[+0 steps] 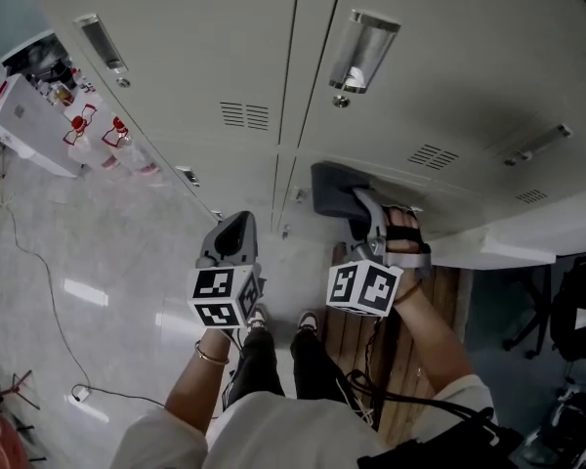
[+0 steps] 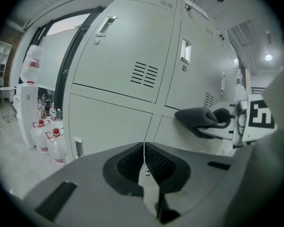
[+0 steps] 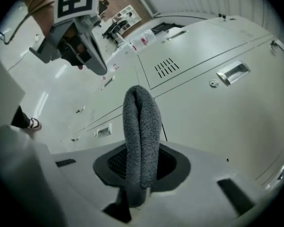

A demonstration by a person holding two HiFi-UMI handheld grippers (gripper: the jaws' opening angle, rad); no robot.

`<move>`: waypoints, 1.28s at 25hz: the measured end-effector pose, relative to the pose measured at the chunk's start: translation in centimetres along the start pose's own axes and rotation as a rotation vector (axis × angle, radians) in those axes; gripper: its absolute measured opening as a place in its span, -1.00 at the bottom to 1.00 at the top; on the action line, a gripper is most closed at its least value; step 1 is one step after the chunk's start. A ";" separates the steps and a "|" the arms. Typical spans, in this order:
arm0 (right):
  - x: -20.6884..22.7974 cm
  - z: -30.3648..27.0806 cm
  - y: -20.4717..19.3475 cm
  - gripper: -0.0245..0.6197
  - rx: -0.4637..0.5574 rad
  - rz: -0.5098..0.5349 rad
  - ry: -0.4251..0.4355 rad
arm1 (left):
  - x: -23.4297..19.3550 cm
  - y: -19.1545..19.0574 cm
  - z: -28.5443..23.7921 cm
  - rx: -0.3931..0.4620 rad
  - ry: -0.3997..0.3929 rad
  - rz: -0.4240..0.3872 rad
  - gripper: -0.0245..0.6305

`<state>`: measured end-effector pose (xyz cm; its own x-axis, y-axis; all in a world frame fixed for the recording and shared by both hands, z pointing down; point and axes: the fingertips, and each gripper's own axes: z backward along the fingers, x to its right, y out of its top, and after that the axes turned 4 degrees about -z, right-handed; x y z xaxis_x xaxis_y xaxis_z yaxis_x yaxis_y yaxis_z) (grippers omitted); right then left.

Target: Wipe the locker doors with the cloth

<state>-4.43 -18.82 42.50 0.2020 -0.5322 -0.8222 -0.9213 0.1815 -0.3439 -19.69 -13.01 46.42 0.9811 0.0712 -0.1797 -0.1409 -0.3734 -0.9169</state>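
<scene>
A dark grey cloth point(image 1: 330, 188) lies folded against a pale grey locker door point(image 1: 449, 86), just right of the seam between two columns of lockers. My right gripper point(image 1: 356, 205) is shut on it. In the right gripper view the cloth point(image 3: 141, 126) rises as a doubled fold out of the right gripper point(image 3: 141, 167), with the door point(image 3: 217, 112) close behind. My left gripper point(image 1: 238, 223) hangs a little left of the seam, off the doors, shut and holding nothing. In the left gripper view the left gripper point(image 2: 143, 148) has its jaws together, and the cloth point(image 2: 196, 118) shows to the right.
A white cart point(image 1: 24, 115) and bottles with red caps point(image 1: 112, 137) stand by the lockers on the left. A cable point(image 1: 51, 296) runs over the glossy floor. A wooden panel point(image 1: 356, 332) lies under my feet. A white ledge point(image 1: 508, 250) and a black chair point(image 1: 578, 320) are at right.
</scene>
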 end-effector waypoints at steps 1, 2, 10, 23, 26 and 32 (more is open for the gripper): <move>-0.1 -0.2 0.0 -0.70 -0.007 0.020 -0.005 | 0.0 -0.2 -0.1 -0.001 -0.002 0.002 -0.89; -0.1 -0.4 0.0 -0.70 -0.013 0.039 -0.013 | -0.1 -0.4 -0.2 -0.003 -0.003 0.004 -0.89; 0.1 -1.5 1.1 -0.70 -0.009 0.116 -0.065 | -0.7 -0.8 -0.7 -0.012 -0.008 0.011 -0.89; -1.7 -4.1 0.7 -0.70 0.008 0.182 -0.115 | -1.4 -3.4 -0.4 -0.065 -0.005 0.034 -0.89; -1.9 -4.4 0.6 -0.70 0.016 0.182 -0.120 | -1.5 -4.0 -0.4 -0.076 -0.003 0.035 -0.89; -3.0 -4.9 0.2 -0.70 0.021 0.172 -0.112 | -1.9 -5.0 -0.8 -0.083 -0.003 0.033 -0.89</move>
<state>-6.87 -21.28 47.10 0.0792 -0.3970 -0.9144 -0.9384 0.2799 -0.2028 -20.74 -12.00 51.62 0.9757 0.0608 -0.2104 -0.1612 -0.4510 -0.8779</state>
